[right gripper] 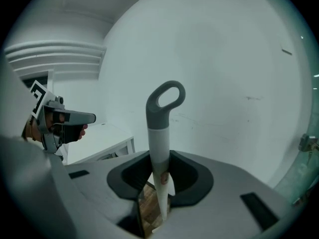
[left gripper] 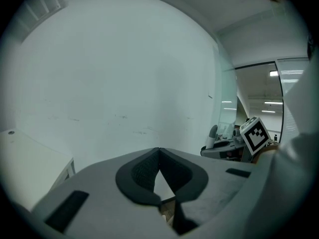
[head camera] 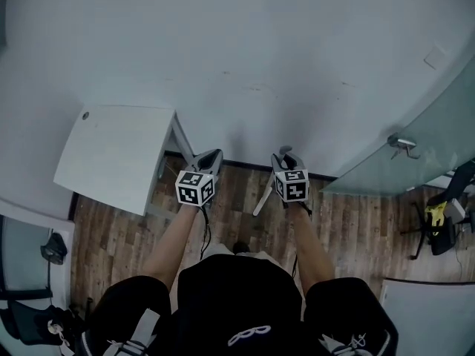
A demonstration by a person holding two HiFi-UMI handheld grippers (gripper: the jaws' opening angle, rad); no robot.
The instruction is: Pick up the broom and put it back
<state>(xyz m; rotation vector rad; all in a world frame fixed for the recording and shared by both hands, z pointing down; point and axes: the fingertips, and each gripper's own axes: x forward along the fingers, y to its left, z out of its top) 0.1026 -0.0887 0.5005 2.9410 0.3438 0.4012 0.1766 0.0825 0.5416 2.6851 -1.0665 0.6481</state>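
The broom shows as a white shaft with a grey loop handle (right gripper: 165,99) standing upright between my right gripper's (right gripper: 160,177) jaws, which are shut on the shaft. In the head view the right gripper (head camera: 286,156) is held out toward the white wall, and a length of white broom shaft (head camera: 261,199) slants down below it. The broom's head is hidden. My left gripper (head camera: 207,159) is level with it on the left, its tips meeting with nothing between them (left gripper: 158,151). It appears side-on in the right gripper view (right gripper: 75,117).
A white table (head camera: 119,154) stands against the wall at the left, close to the left gripper. A glass door with a metal handle (head camera: 404,145) is at the right, a black office chair (head camera: 445,221) behind it. Wood floor (head camera: 349,236) runs below.
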